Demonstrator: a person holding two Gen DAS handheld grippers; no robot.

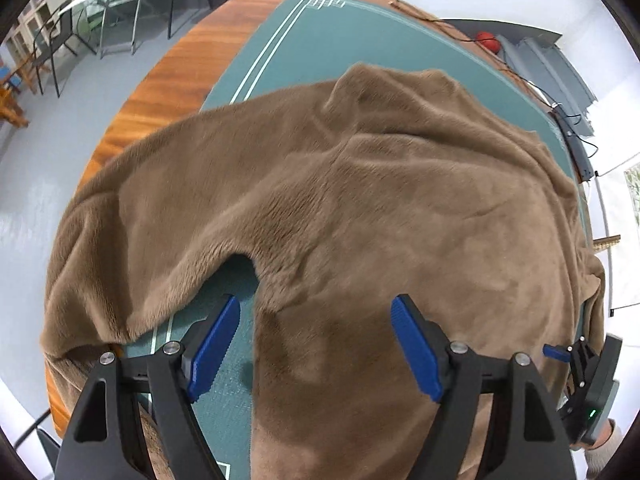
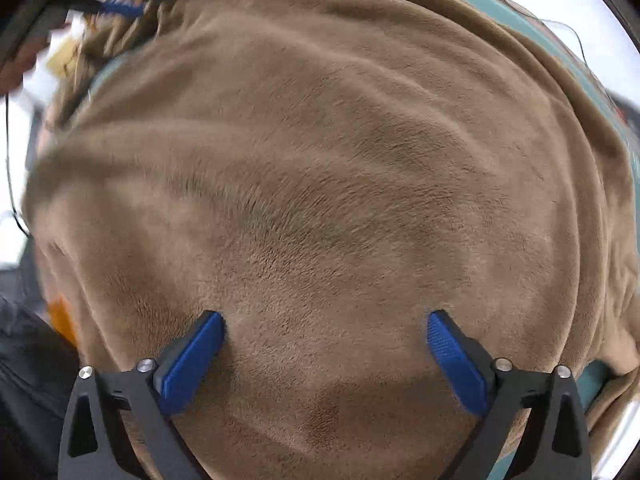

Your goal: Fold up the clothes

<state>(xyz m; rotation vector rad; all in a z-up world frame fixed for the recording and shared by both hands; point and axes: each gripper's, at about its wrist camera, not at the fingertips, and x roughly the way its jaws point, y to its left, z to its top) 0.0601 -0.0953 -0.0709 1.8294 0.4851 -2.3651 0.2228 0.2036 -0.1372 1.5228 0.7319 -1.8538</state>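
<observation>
Brown plush fleece garment point(image 1: 360, 200) lies spread over a green mat point(image 1: 320, 40) on the wooden table point(image 1: 168, 76); a sleeve-like arm trails left toward the table edge and hangs over it. Left wrist view: left gripper point(image 1: 316, 320) hovers above the near hem, jaws wide apart, nothing between them; blue pads point(image 1: 214, 348) clear of the cloth. A notch of bare mat shows between sleeve and body just ahead of the left pad. The right gripper point(image 1: 560, 354) appears at the far right edge, low beside the garment's side; its jaw state is not readable from here. Right wrist view: right gripper point(image 2: 326, 336) sits close over the garment point(image 2: 320, 160), jaws spread open, gripping nothing; pile fills nearly the whole view, with shallow ridges running across and some motion blur at top left. Judgement: early step, positioning for the first fold; no fold is evident yet. Next move likely calls for each gripper to descend on an edge and pinch the thick pile. Fabric looks soft, heavy, prone to slumping.
</observation>
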